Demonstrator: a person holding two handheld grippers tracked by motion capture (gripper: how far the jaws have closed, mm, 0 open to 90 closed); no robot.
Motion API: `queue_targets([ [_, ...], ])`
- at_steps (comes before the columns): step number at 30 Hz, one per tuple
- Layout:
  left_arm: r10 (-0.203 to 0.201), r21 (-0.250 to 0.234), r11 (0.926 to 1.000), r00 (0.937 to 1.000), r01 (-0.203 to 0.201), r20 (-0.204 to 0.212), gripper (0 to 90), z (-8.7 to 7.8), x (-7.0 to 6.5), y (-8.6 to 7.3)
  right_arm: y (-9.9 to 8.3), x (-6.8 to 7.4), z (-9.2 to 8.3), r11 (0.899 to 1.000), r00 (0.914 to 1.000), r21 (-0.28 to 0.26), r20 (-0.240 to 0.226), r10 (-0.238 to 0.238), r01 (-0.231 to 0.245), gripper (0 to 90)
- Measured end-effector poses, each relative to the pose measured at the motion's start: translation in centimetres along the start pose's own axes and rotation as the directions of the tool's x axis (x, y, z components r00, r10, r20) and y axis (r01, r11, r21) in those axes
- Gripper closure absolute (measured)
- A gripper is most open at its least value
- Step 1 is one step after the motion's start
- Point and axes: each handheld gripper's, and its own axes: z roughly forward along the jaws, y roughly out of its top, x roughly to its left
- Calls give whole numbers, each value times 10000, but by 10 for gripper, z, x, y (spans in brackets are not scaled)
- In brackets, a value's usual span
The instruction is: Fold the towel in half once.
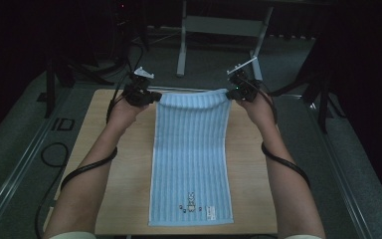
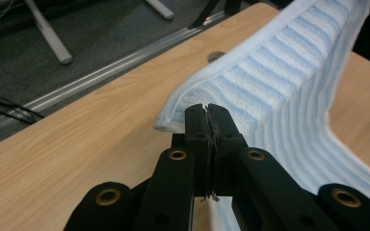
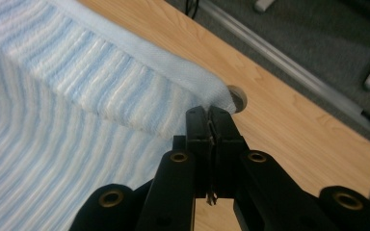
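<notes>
My left tool was clenched on the far left corner of the blue striped towel, lifting it off the bench. The towel's near end lay flat by the bench's near edge, a small rabbit print showing there. My right tool gripped the far right corner, raised alike.

- Left gripper held above the table's far edge, jaws pinched tight together, pointing inward.
- Right gripper mirrors it opposite, jaws likewise clamped.
- Both forearms stretch forward from below, spread apart, cables looping under each.
</notes>
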Motion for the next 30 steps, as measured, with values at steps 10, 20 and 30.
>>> queue_targets([
  [10,85,165,9998,9963,-99,855,877,-23,-26,-61,-65,46,-25,9940,9916,-609,-871,-954,903,882],
  [20,-388,808,9965,9797,233,1967,877,-16,-71,-149,-159,92,-4,9928,9736,-23,-1955,-1180,1199,881],
  [30,-941,2544,9663,9732,385,2100,875,22,-87,-203,-205,109,38,9923,9641,904,-2590,-586,846,881],
])
